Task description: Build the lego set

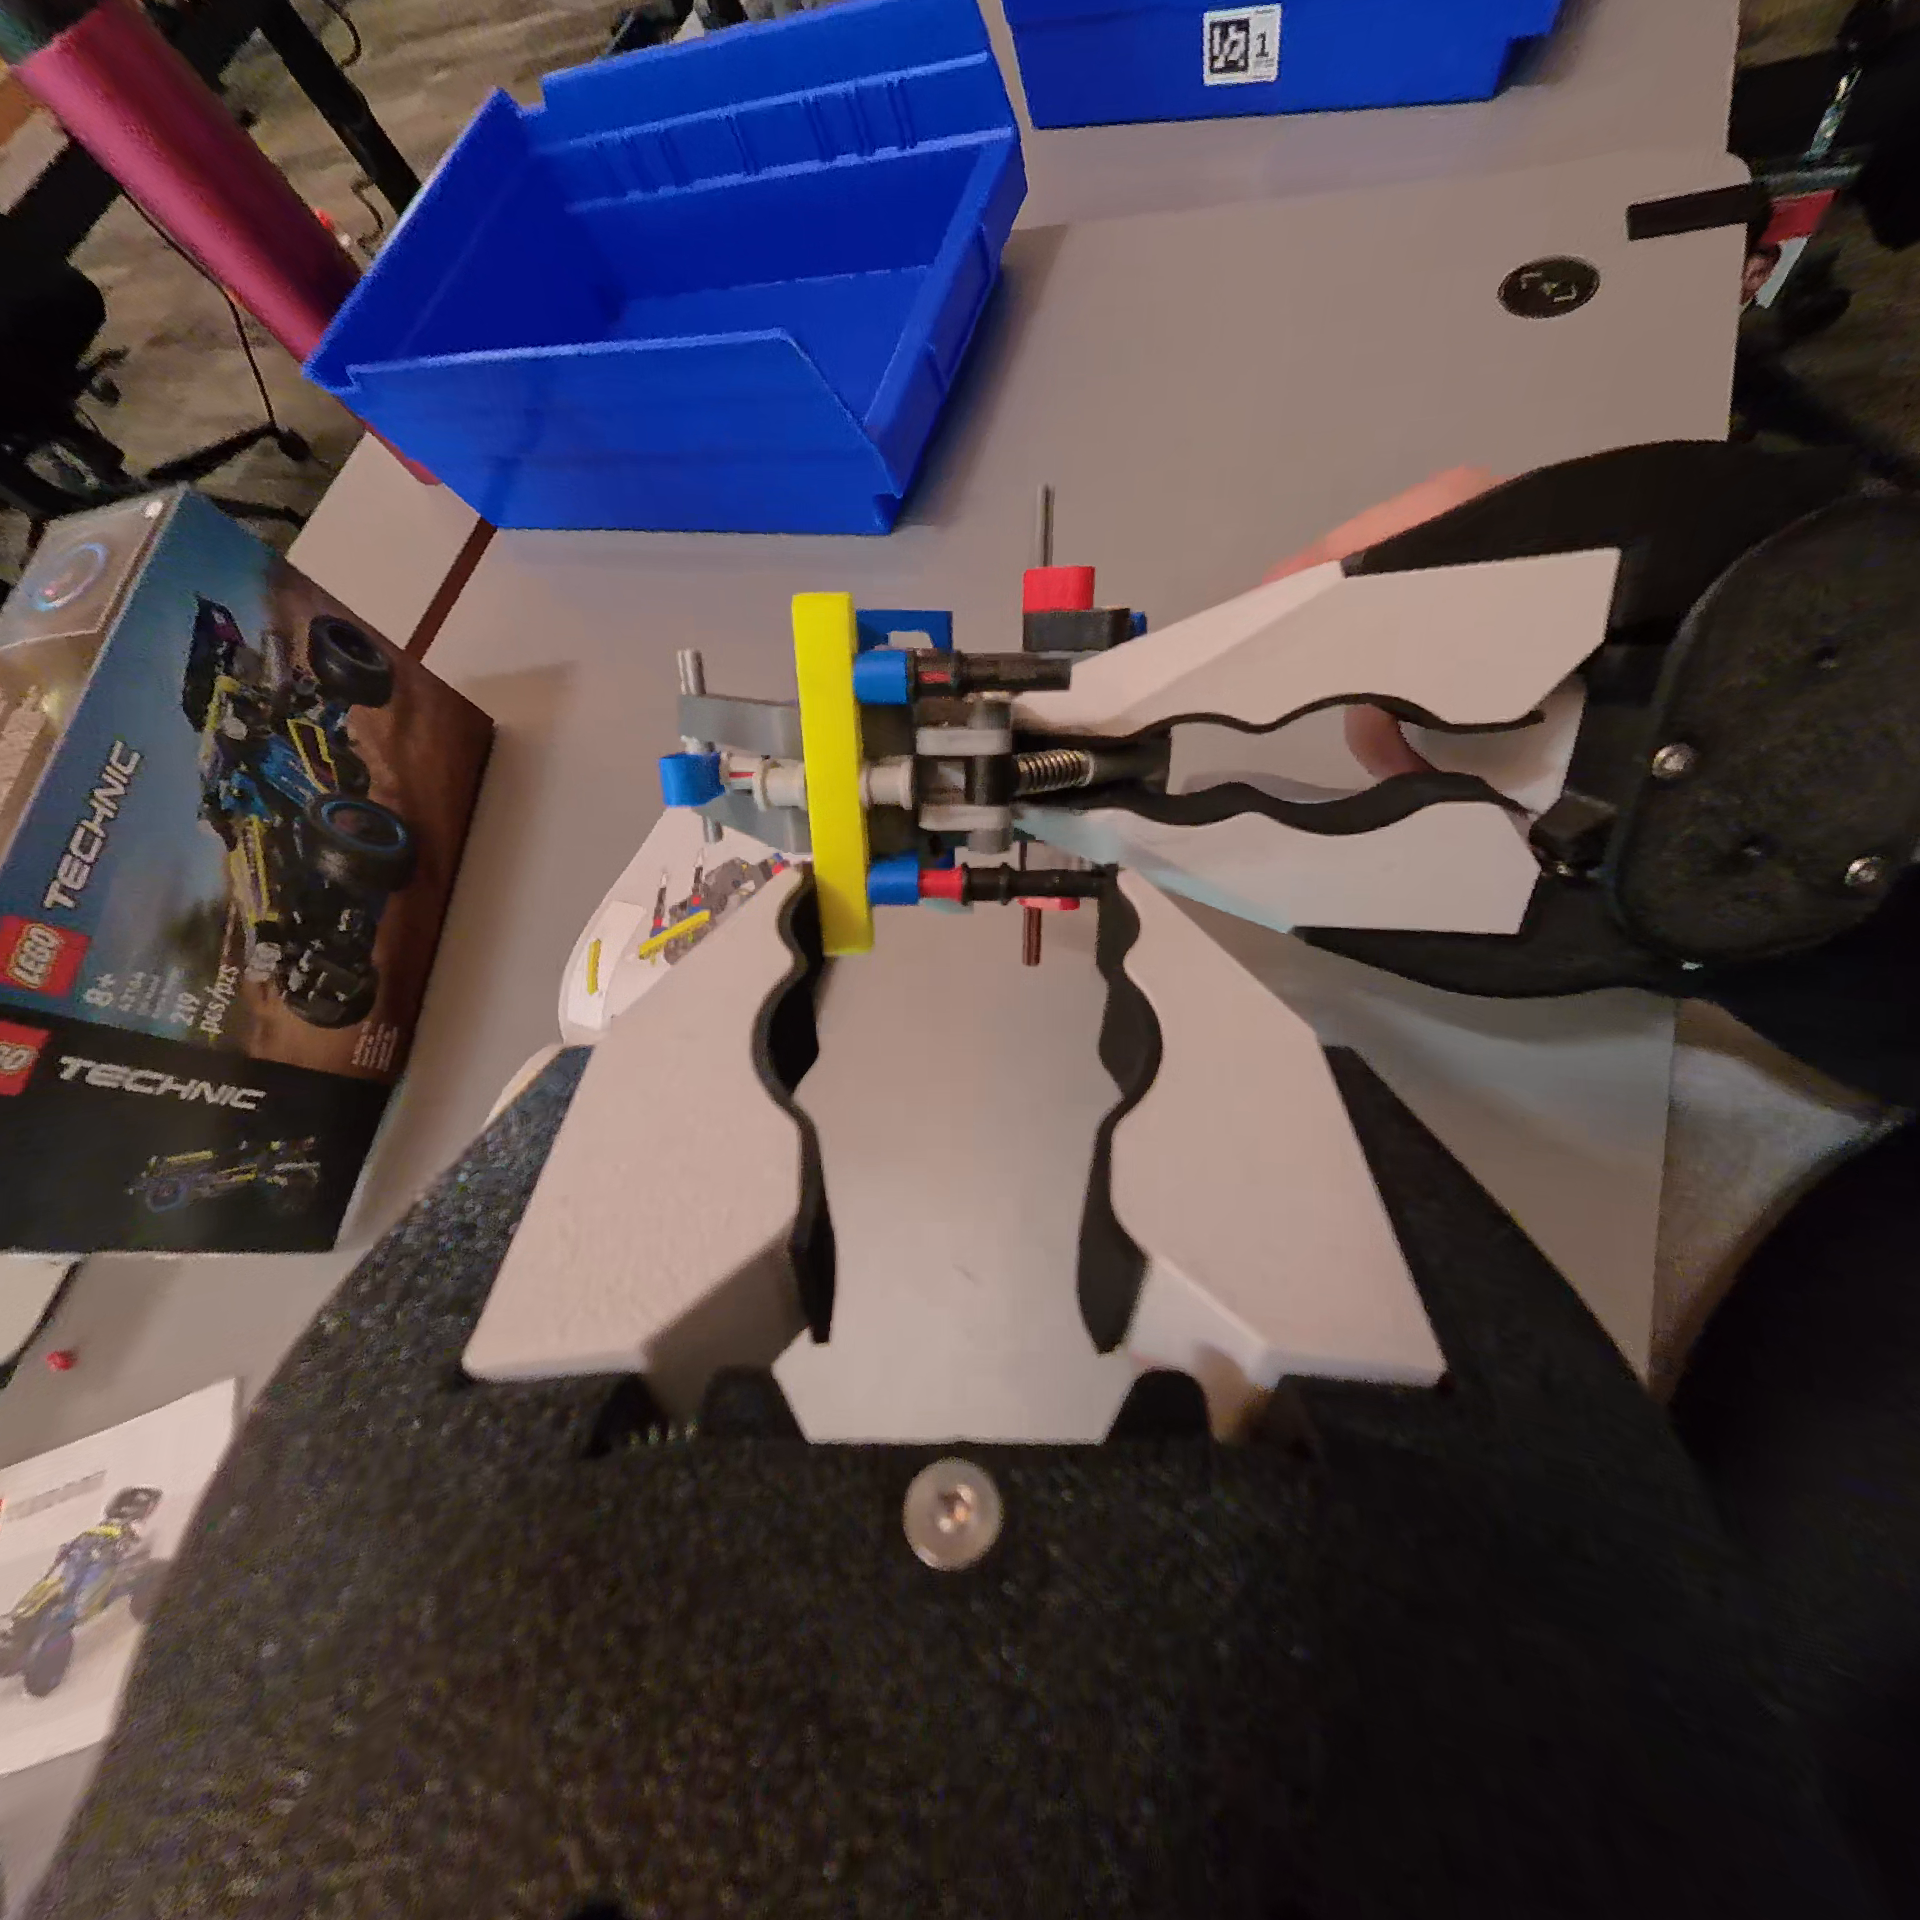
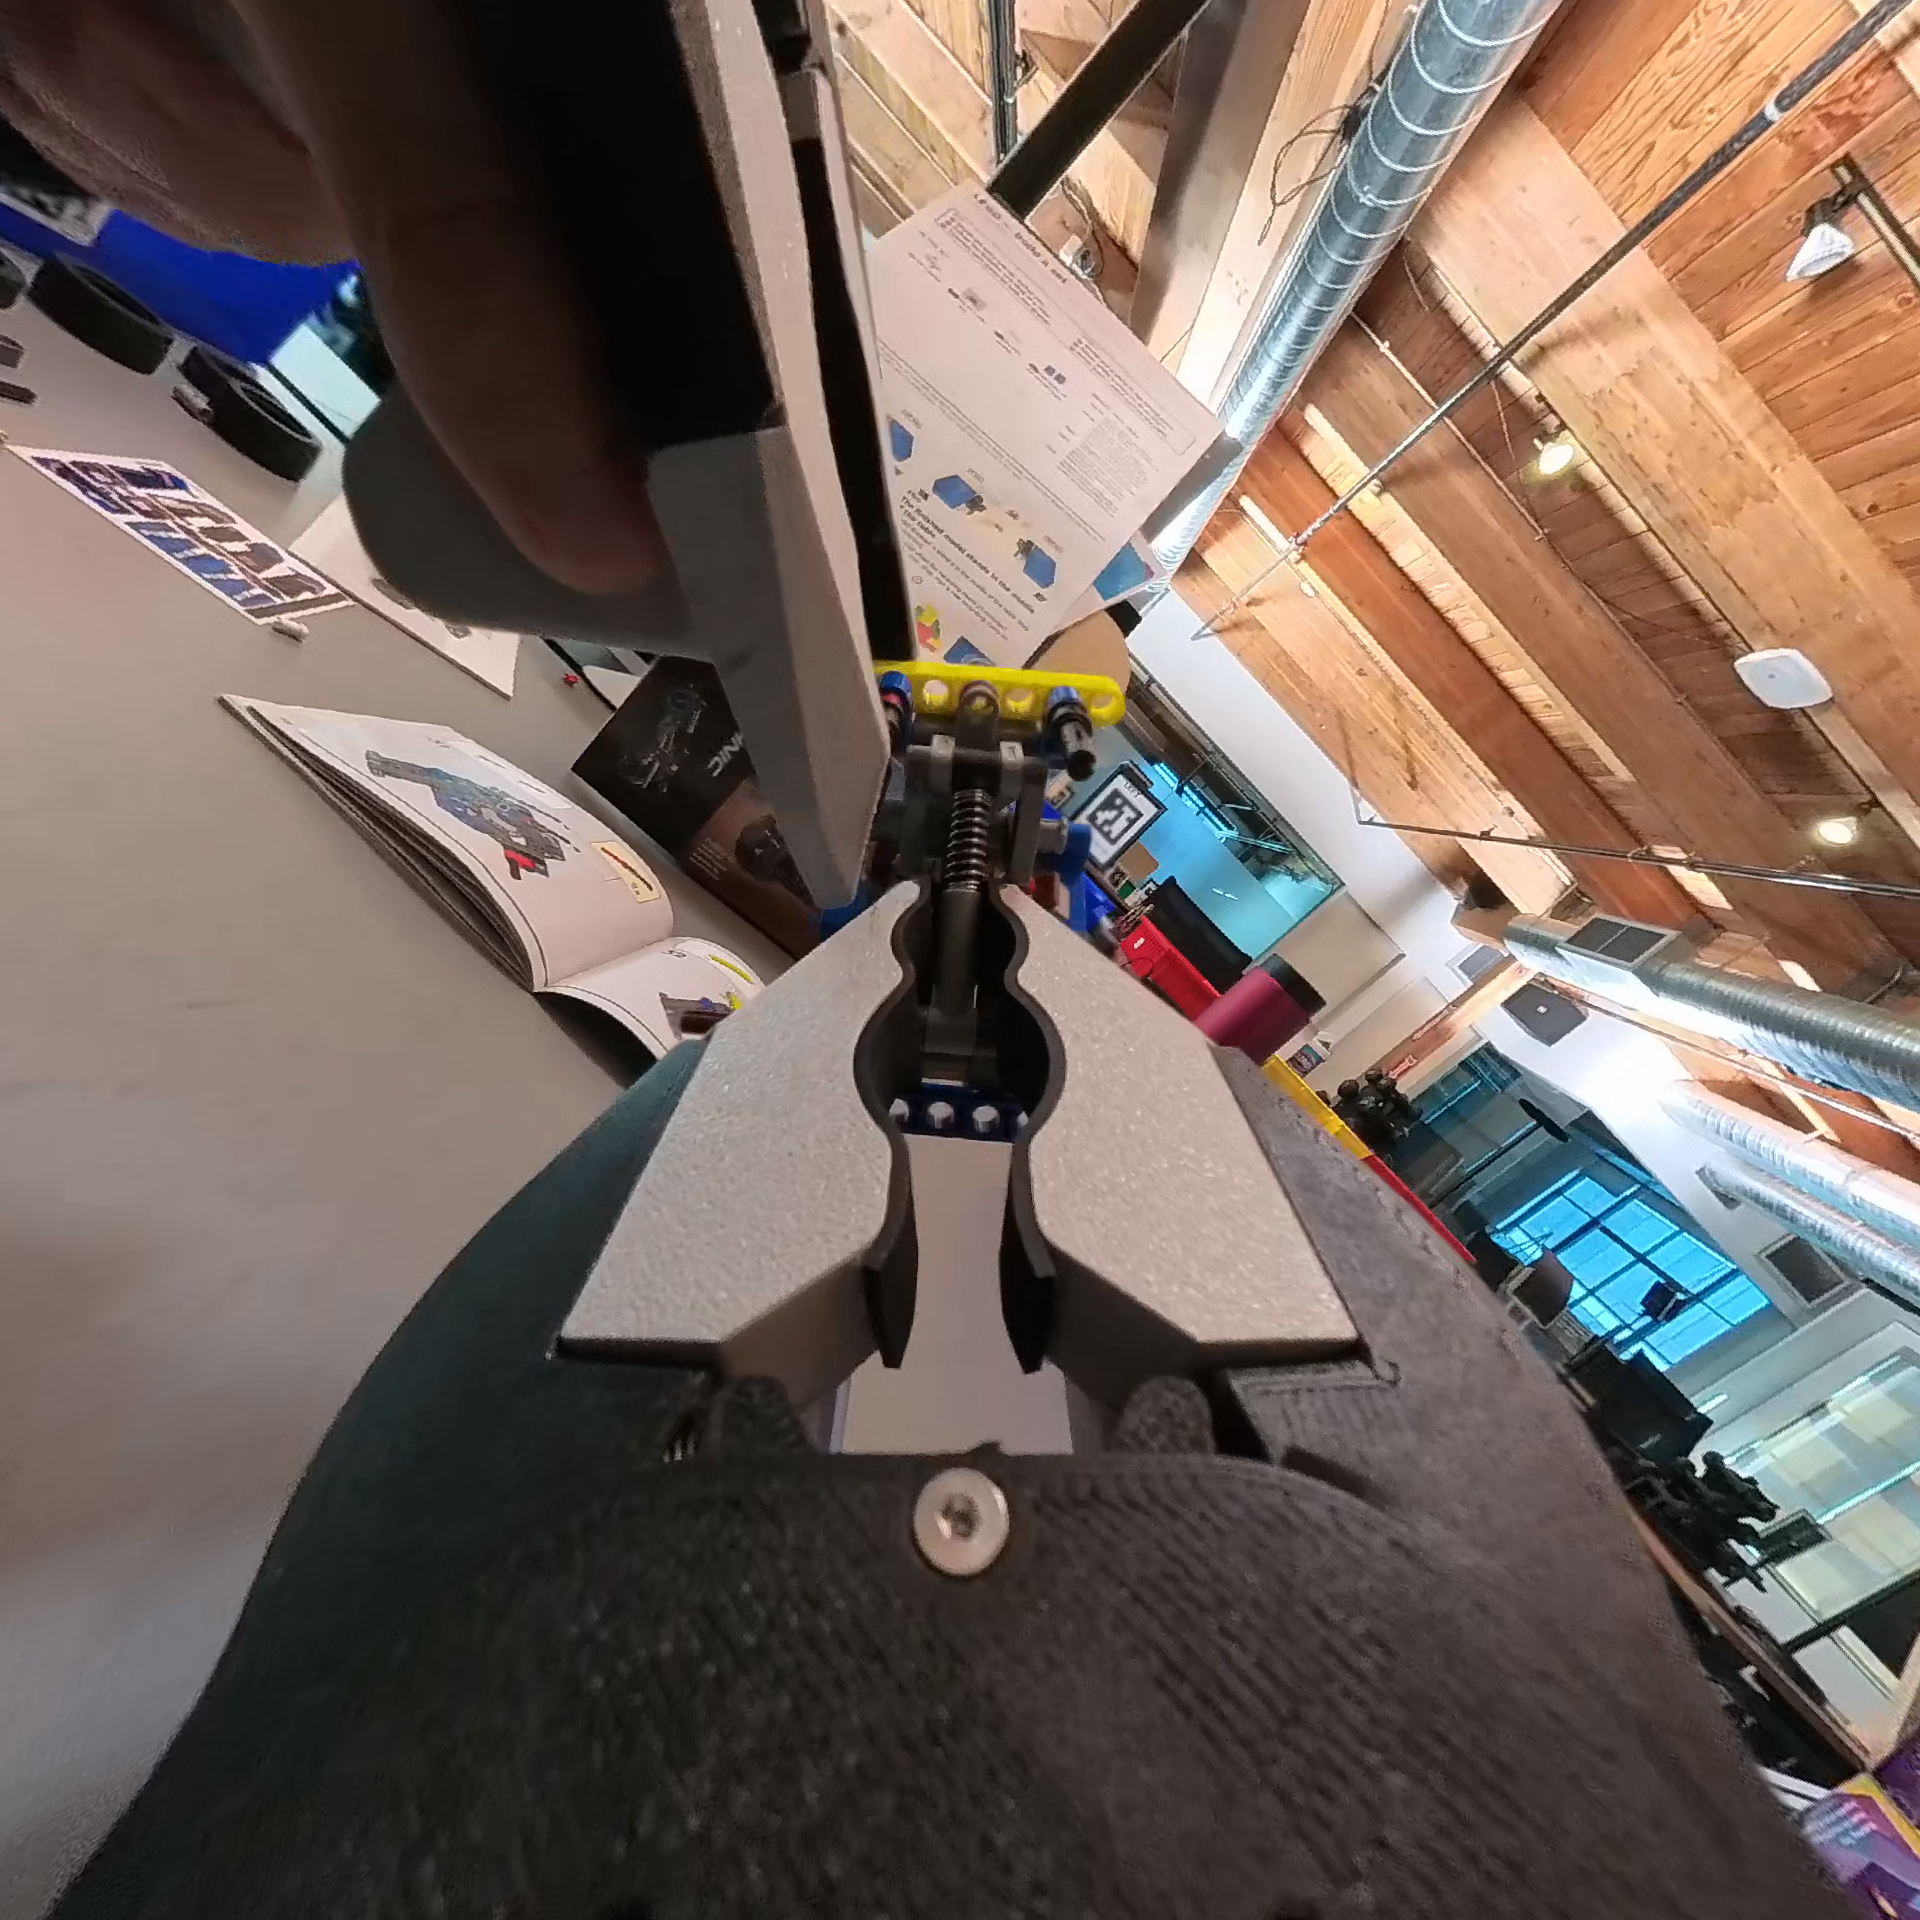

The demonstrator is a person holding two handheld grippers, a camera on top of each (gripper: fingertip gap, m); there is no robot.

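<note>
Left wrist view: left gripper point(image 1: 956, 904) spread wide, fingertips on either side of the lower edge of a small brick assembly point(image 1: 831, 769). Cannot tell if pressing or only close. Blue bin point(image 1: 675, 416) behind, on the grey surface point(image 1: 1299, 364).

Right wrist view: right gripper point(image 2: 961, 894) clenched on the assembly's black spring strut point(image 2: 966, 821), held above the surface. Open booklet point(image 2: 468, 831) lying to the left.

Yellow-beamed brick assembly point(image 1: 914, 769) with spring strut, aloft above grey table point(image 1: 1299, 364)
</note>
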